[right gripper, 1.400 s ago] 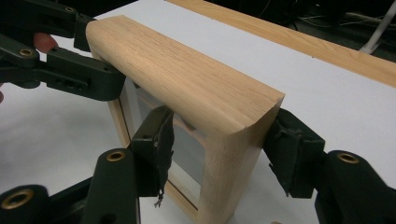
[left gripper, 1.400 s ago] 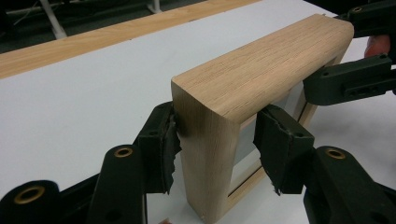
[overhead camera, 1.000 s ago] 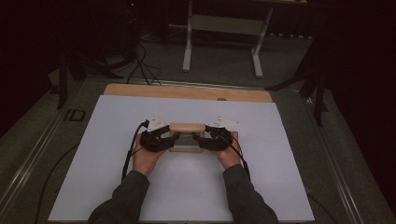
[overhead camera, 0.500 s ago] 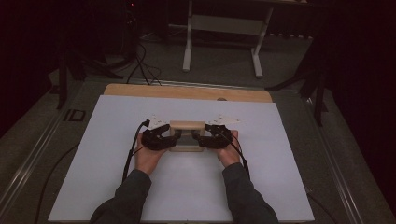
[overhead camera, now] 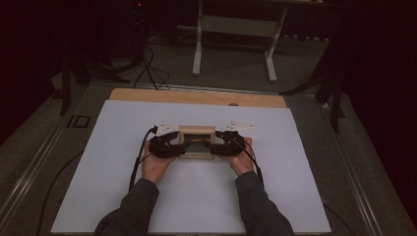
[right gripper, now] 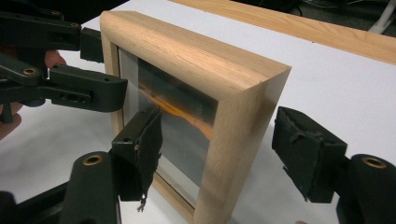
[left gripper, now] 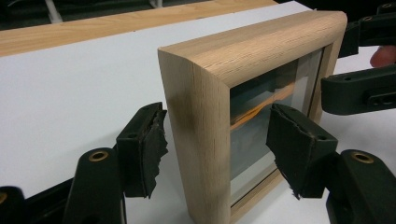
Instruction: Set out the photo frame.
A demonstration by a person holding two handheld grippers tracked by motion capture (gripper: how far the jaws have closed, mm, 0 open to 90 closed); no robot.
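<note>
High view: wooden picture frame [overhead camera: 196,142] upright on white table [overhead camera: 123,196]. Left gripper [overhead camera: 167,146] and right gripper [overhead camera: 226,146] straddle its ends, jaws just opened, released, pads clear.

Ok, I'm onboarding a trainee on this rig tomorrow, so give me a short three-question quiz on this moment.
1. True or false: the wooden picture frame stands upright on the white table sheet.
2. What lies between the jaws of the left gripper? A: one side rail of the frame. B: a cable. C: nothing.
3. Do the pads of the right gripper press on the wood?

Key
1. True.
2. A.
3. No: there is a gap on each side of the rail. Both grippers' jaws have just been opening, with the frame between them.
</note>
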